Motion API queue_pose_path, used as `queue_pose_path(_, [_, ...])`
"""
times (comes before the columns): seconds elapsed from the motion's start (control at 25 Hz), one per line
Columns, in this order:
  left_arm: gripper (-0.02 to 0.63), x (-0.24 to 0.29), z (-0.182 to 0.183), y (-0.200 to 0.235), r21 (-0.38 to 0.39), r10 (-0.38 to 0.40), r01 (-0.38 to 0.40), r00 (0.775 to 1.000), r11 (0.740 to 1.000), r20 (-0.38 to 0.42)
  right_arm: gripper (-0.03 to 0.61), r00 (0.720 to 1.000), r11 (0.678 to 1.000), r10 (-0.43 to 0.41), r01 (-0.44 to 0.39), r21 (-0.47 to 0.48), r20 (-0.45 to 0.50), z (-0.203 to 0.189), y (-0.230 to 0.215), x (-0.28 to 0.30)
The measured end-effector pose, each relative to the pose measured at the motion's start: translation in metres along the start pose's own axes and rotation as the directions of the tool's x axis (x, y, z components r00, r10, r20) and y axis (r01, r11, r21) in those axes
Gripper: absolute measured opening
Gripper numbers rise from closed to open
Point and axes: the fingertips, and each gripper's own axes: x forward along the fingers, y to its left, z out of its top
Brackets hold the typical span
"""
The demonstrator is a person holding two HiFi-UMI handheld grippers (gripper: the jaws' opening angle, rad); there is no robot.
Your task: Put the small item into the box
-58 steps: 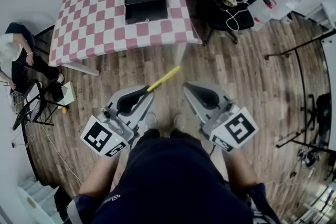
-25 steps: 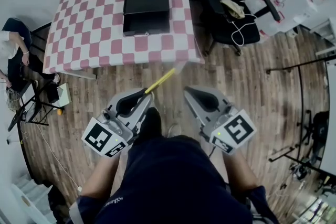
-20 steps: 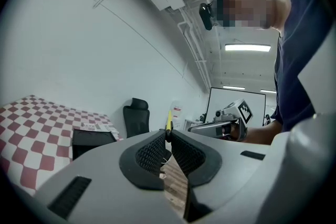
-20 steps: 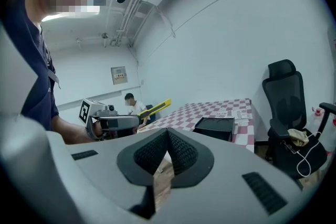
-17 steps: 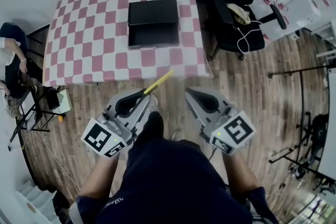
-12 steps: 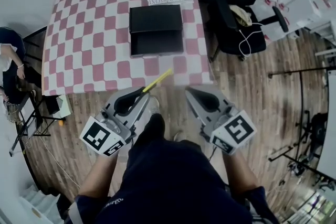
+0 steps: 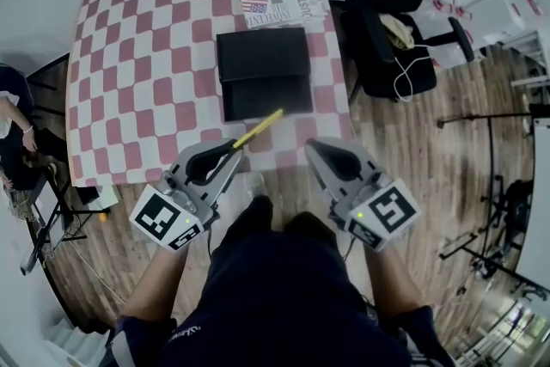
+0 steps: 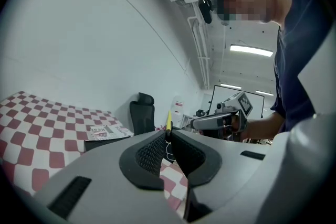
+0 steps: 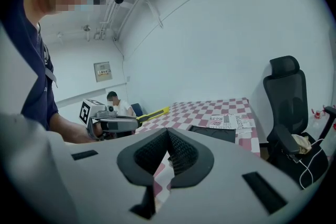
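In the left gripper view, only the tip of the yellow item [image 8: 168,118] shows above the left gripper [image 8: 169,135]; the rest is hidden between its closed jaws. In the head view, the black box [image 7: 264,73] seems to lie open, but its inside is too dark to make out. The left edge cuts off a seated person [image 7: 10,112].

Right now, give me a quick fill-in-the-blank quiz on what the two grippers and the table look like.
The left gripper is shut on a thin ____ item.
The right gripper is shut and holds ____.
The black box sits on a ____ tablecloth.
Past the box, on the far side from the person, lies a folded ____.
Missing words: yellow; nothing; checkered; newspaper.
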Motion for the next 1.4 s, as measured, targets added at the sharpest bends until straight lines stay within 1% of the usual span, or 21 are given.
queue_pose_path(0.24, [0.06,0.017,-0.003,0.031,0.02,-0.018,0.018,0.999,1.0,-0.045,0.015,1.0,1.0,-0.009,0.009,0.005,-0.007,0.01,-0.017,0.022])
queue_pose_path(0.48, [0.06,0.042,-0.018,0.054,0.028,-0.031,0.034,0.995,0.999,-0.097,0.015,1.0,1.0,-0.007,0.007,0.027,-0.017,0.007,-0.043,0.038])
queue_pose_path(0.68, [0.06,0.067,-0.037,0.068,0.015,-0.029,0.031,0.988,0.999,-0.154,0.015,1.0,0.999,0.019,-0.018,0.047,-0.02,0.002,-0.064,0.045])
queue_pose_path(0.96, [0.06,0.101,-0.061,0.078,-0.006,-0.03,0.029,0.975,1.0,-0.219,0.014,0.997,0.997,0.046,-0.042,0.058,-0.058,-0.013,-0.095,0.052])
queue_pose_path(1.08, [0.06,0.114,-0.078,0.082,-0.028,-0.05,0.044,0.963,0.999,-0.266,0.014,0.996,0.996,0.053,-0.048,0.075,-0.067,-0.02,-0.108,0.055])
queue_pose_path(1.24, [0.06,0.132,-0.102,0.091,-0.083,-0.1,0.076,0.938,0.994,-0.331,0.015,0.995,0.995,0.059,-0.052,0.091,-0.079,-0.029,-0.121,0.058])
queue_pose_path(1.4, [0.06,0.147,-0.13,0.104,-0.112,-0.12,0.079,0.896,0.991,-0.427,0.014,0.994,0.994,0.06,-0.05,0.098,-0.094,-0.038,-0.133,0.058])
